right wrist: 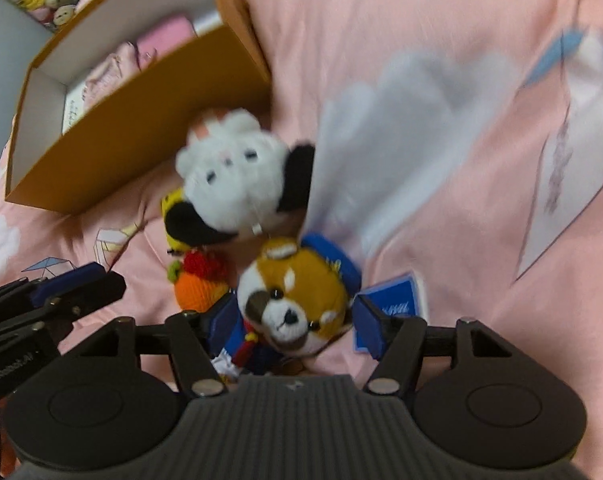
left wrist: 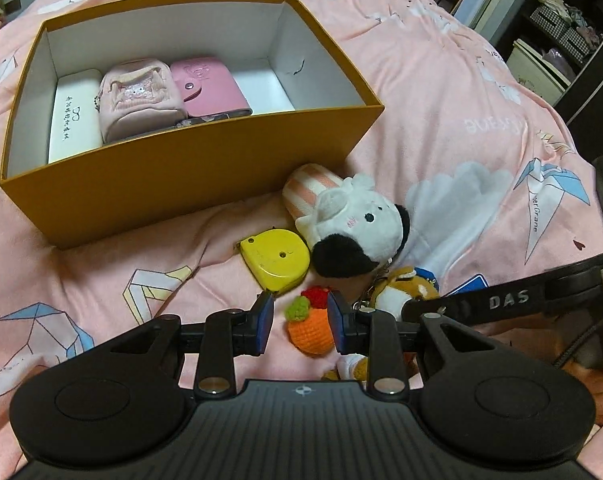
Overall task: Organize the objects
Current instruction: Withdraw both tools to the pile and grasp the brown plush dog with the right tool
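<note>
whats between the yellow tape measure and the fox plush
The crochet orange, topped with a red and green bit, lies between the tape measure and the fox plush; the left wrist view shows it best.

An open mustard-yellow cardboard box (left wrist: 173, 184) on the pink bedspread holds a white case (left wrist: 75, 120), pink pouch (left wrist: 135, 100) and pink wallet (left wrist: 209, 84). Beside its near wall lie a white-and-black plush (left wrist: 353, 224), yellow tape measure (left wrist: 275, 260), orange crocheted fruit (left wrist: 309, 324) and brown plush dog (right wrist: 297, 300).

Orange box (left wrist: 173, 184), pink patterned bedspread (left wrist: 441, 92)
</note>
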